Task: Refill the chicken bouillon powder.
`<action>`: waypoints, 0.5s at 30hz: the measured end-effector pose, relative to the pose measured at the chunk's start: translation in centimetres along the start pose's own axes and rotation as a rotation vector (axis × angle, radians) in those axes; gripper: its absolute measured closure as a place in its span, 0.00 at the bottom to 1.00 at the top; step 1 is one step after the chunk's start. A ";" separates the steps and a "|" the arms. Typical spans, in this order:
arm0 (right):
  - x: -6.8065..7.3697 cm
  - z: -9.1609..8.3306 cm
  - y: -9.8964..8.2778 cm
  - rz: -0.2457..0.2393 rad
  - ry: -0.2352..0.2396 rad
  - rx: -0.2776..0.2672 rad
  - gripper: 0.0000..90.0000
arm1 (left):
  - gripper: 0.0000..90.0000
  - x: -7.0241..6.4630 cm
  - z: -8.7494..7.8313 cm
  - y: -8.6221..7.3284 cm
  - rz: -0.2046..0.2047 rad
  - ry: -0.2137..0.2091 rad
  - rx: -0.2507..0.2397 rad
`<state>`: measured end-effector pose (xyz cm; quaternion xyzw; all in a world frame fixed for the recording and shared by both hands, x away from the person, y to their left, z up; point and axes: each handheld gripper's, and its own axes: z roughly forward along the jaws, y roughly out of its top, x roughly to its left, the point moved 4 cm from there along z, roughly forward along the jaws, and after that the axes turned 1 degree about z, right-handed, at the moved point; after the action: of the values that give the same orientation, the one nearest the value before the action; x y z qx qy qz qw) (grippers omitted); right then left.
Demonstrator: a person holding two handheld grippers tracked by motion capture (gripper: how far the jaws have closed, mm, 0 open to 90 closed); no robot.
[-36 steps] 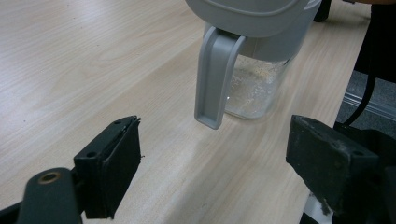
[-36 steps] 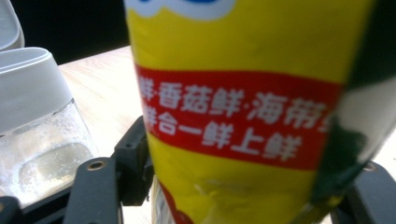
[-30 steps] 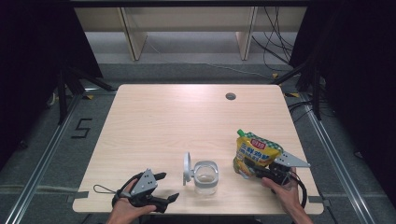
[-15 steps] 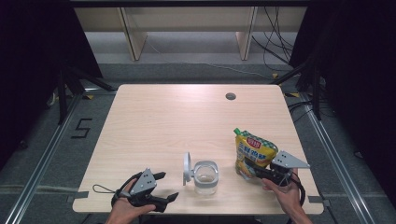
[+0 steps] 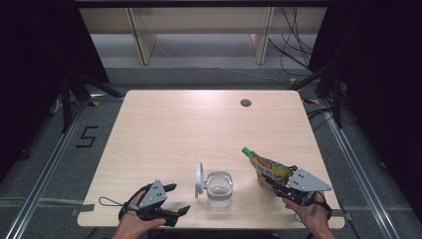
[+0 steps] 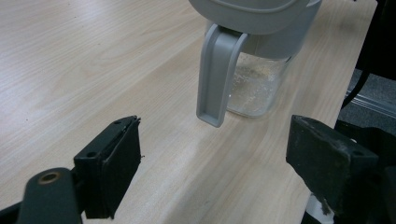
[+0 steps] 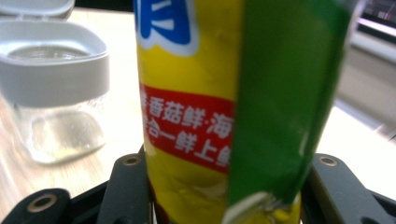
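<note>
A yellow and green pouch (image 5: 266,169) with a green cap hangs tilted over the table's front right, cap toward the jar. My right gripper (image 5: 278,186) is shut on its lower part; in the right gripper view the pouch (image 7: 196,93) stands between both jaws of the right gripper (image 7: 219,186). A clear jar (image 5: 219,188) with a grey rim stands near the front edge, its hinged lid (image 5: 199,179) flipped up on the left. My left gripper (image 5: 178,199) rests open to the jar's left. In the left gripper view the jar (image 6: 254,70) is just beyond the left gripper (image 6: 212,158).
The pale wooden table (image 5: 199,129) has a round cable hole (image 5: 246,103) at the back right. Shelving and cables stand on the floor behind the table. The person's hands come in at the front edge.
The right gripper has lifted the pouch off the table and tipped it over to the left, toward the jar. The left gripper and the jar have stayed put.
</note>
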<state>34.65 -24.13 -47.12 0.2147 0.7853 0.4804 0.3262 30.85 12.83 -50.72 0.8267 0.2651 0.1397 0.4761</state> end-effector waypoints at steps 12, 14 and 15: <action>2.4 -0.4 1.3 -0.252 0.020 0.105 0.60 | 0.19 -0.1 0.1 -0.1 -0.017 0.003 0.000; 2.8 -0.6 1.5 -0.283 0.026 0.113 0.60 | 0.19 -0.1 0.2 -0.1 -0.020 -0.001 -0.002; 2.8 -0.6 1.5 -0.283 0.026 0.113 0.60 | 0.19 -0.1 0.2 -0.1 -0.020 -0.001 -0.002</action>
<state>32.33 -22.00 -46.42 0.1135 0.8378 0.3873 0.3677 30.78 12.67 -50.88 0.8236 0.2732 0.1349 0.4783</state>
